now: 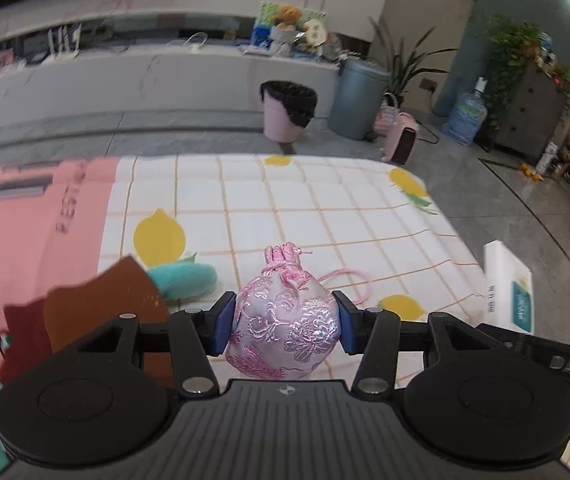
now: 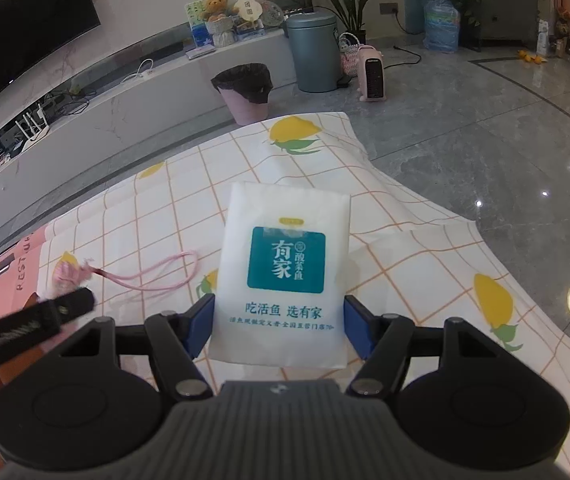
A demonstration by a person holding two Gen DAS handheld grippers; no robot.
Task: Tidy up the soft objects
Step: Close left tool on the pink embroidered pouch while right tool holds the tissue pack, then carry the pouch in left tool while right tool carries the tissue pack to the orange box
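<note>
A pink brocade drawstring pouch (image 1: pixel 285 320) sits between the blue pads of my left gripper (image 1: pixel 285 322), which is shut on it just above the lemon-print cloth (image 1: pixel 285 208). Its pink cord (image 2: pixel 157 272) trails over the cloth. In the right wrist view the pouch's tied top (image 2: pixel 67 276) shows behind the left gripper's black finger (image 2: pixel 45 316). My right gripper (image 2: pixel 279 320) is shut on a white tissue pack (image 2: pixel 285 264) with a teal label, pads against both long sides. That pack (image 1: pixel 511 284) shows at the right edge of the left wrist view.
A teal soft object (image 1: pixel 187 278) lies on the cloth left of the pouch, beside a brown paper bag (image 1: pixel 113 304) and a pink box (image 1: pixel 25 232). Beyond the table's far edge stand a pink waste bin (image 1: pixel 287 110), a grey bin (image 2: pixel 313 52) and a pink heater (image 2: pixel 373 74).
</note>
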